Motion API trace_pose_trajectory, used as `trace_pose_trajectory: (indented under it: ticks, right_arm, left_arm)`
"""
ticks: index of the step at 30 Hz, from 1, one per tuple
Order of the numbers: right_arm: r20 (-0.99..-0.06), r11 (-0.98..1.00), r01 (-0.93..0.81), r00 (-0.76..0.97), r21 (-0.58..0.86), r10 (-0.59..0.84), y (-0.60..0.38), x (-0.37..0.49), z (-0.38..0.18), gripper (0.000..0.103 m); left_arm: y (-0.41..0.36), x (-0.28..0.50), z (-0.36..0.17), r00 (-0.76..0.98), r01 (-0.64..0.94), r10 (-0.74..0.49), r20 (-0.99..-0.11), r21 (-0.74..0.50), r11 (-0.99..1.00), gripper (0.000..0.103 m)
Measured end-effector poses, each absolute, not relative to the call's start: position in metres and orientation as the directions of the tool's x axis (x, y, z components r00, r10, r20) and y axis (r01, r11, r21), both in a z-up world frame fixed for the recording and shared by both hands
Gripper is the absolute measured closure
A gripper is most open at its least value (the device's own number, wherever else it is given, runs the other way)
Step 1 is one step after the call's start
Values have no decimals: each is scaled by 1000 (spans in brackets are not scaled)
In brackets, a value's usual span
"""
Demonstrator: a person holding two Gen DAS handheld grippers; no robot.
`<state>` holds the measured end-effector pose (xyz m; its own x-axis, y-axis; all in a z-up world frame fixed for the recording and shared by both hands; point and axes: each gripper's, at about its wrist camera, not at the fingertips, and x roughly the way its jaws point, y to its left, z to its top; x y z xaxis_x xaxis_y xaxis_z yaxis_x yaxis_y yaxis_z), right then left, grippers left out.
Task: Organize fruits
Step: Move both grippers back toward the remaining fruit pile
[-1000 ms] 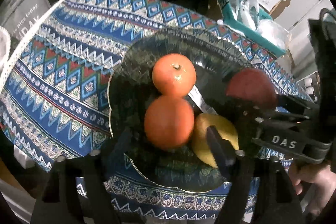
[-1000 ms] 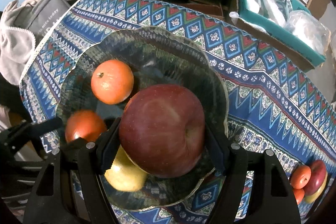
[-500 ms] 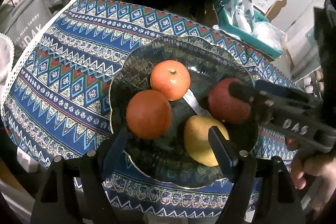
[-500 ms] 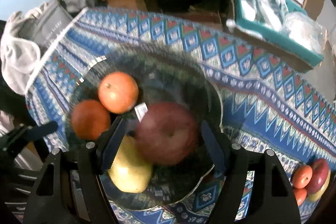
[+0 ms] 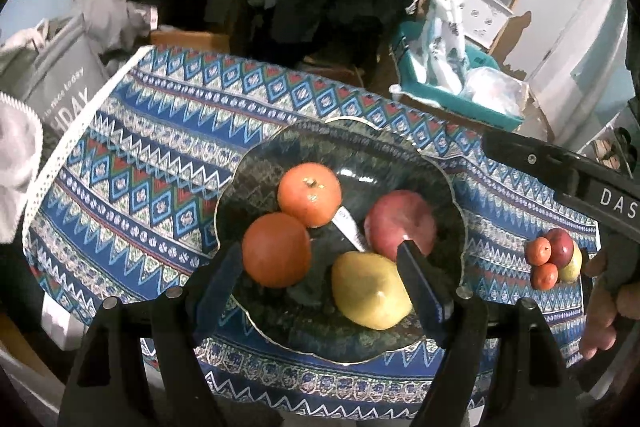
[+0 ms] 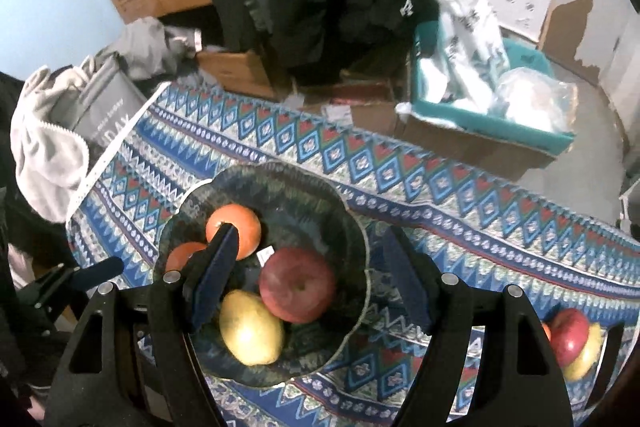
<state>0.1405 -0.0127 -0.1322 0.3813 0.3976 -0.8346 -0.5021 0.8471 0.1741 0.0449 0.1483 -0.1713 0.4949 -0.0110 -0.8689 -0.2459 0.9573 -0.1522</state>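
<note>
A dark glass bowl [image 5: 360, 147] stands on the patterned tablecloth [image 5: 152, 163]. It holds two oranges [image 5: 310, 195] [image 5: 276, 255], a red apple [image 5: 400, 223] and a yellow fruit [image 5: 368, 291]. My left gripper [image 5: 320, 255] hovers above the bowl's near side, open and holding nothing. The right gripper [image 6: 310, 233] hangs open over the bowl [image 6: 312, 195], well above the apple [image 6: 298, 285] and the yellow fruit [image 6: 250, 331]. Its black body [image 5: 580, 183] crosses the right of the left wrist view, with a hand below it.
A small heap of fruit [image 5: 554, 259] [image 6: 570, 341] lies on the cloth right of the bowl. Off the table's far edge are a grey bag [image 5: 60, 87], a teal box [image 6: 480, 115] with plastic bags, cardboard boxes and dark hanging clothes.
The right gripper let go of the red apple, which now rests in the bowl. Both grippers have risen, so the bowl looks smaller and farther in both views.
</note>
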Motion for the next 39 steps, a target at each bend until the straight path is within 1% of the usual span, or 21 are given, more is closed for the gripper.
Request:
trace_pose_trajectory:
  ticks: [6,14,22,39]
  right_arm:
    - [-820,857,-504,442,109,364,-27,129,-113,27]
    - [-805,874,-479,488,76,337,-63,114,-97,27]
    - [-793,900,-434,532,45,296,-101,103,-83,27]
    - [-762,937,-347,594,46,257,-179,89,-63,27]
  left_arm:
    - [133,44,-156,527,-198,-5,-850,-129,972,23]
    - [115,43,-141,553,-160,-33,-833,-145,976,23]
    - [83,43,-128,572,-88,-69,-817,-145,986,23]
    - [21,49,-116,577,36,-135,-806,-139,990,21]
